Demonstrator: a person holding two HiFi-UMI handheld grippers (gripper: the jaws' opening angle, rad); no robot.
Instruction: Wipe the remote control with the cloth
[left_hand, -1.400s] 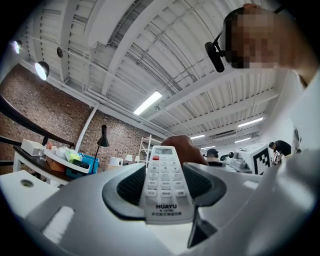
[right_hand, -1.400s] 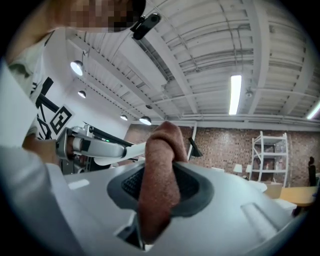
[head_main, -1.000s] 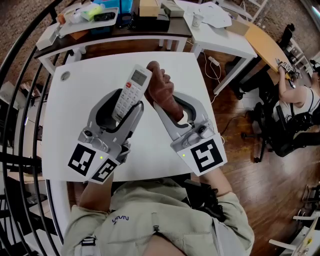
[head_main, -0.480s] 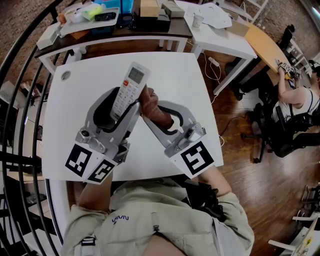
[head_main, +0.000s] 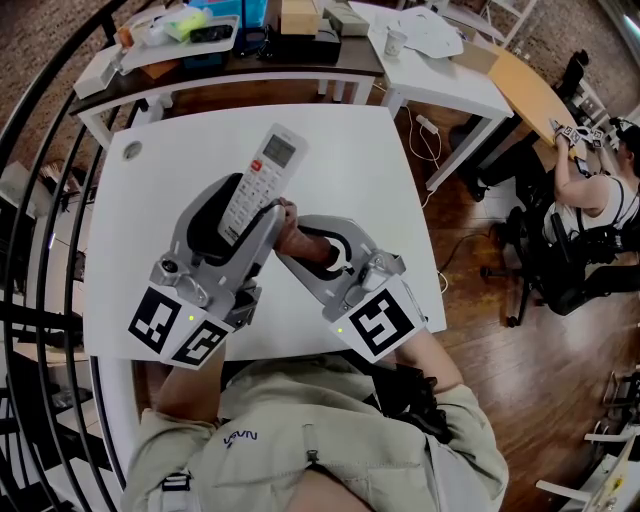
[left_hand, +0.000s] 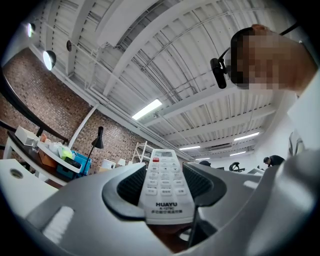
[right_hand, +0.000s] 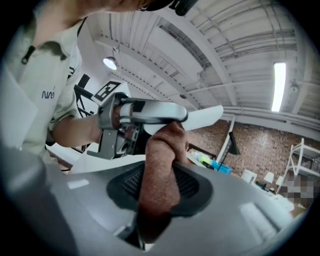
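The remote control (head_main: 262, 172) is held clamped in the jaws of the left gripper (head_main: 240, 212), tilted above the desk (head_main: 350, 150) so its back is exposed. The brown cloth (head_main: 308, 243), pinched in the right gripper (head_main: 292, 228), is seemingly pressed there.

Grey left tool (head_main: 240, 207), grey right tool (head_main: 298, 238), black-and-white marker cubes (head_main: 380, 322), khaki shirt (head_main: 300, 450)

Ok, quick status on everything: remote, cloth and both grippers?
Remote: held off the table, tilted, buttons facing up.
Cloth: bunched into a roll, its tip pressed against the remote's underside.
Left gripper: closed on the remote's lower end.
Right gripper: closed on the cloth.
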